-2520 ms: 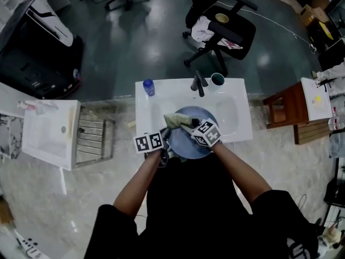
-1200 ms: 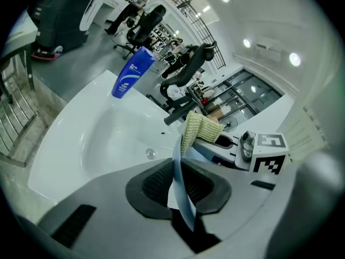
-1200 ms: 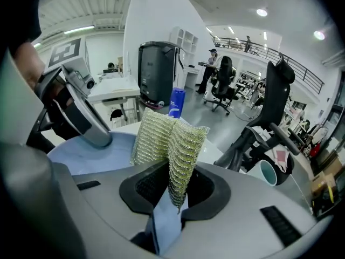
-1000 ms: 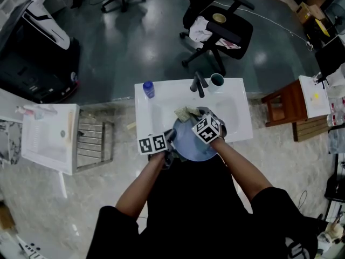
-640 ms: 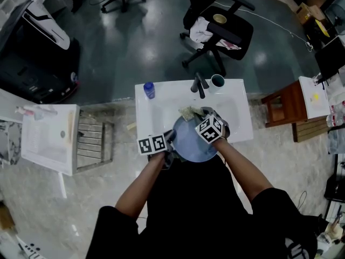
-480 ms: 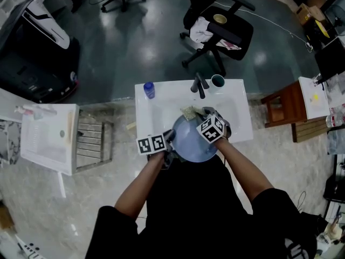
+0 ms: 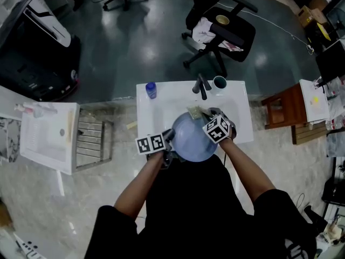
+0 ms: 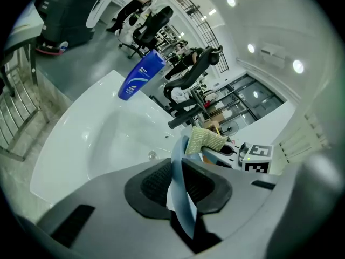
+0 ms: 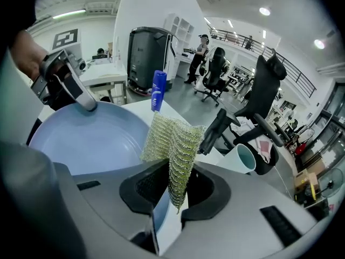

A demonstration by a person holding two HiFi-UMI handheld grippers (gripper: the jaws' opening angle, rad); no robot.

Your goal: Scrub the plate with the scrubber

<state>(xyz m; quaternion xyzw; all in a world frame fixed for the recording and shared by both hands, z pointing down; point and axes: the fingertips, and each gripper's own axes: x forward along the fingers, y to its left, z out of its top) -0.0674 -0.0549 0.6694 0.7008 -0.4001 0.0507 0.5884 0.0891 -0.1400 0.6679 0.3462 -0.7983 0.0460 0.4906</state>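
A light blue plate (image 7: 191, 139) is held tilted over the white sink (image 7: 156, 109). My left gripper (image 7: 170, 140) is shut on its near-left rim, and in the left gripper view the rim (image 8: 182, 198) stands on edge between the pads; the jaws have just been opening slightly, with the rim still between them. My right gripper (image 7: 209, 116) is shut on a yellow-green mesh scrubber (image 7: 194, 112) at the plate's far right rim. From the right gripper view the scrubber (image 9: 173, 144) hangs folded between the jaws beside the plate (image 9: 89, 139).
A black faucet (image 7: 201, 85) and a teal-lined cup (image 7: 218, 81) stand at the sink's back edge, with a blue bottle (image 7: 151, 89) at its back left corner. A metal rack (image 7: 94, 139) is to the left, a wooden stool (image 7: 283, 109) to the right.
The right gripper has carried the scrubber from the plate's left part across to its far right rim. The left gripper has stayed on the plate's rim.
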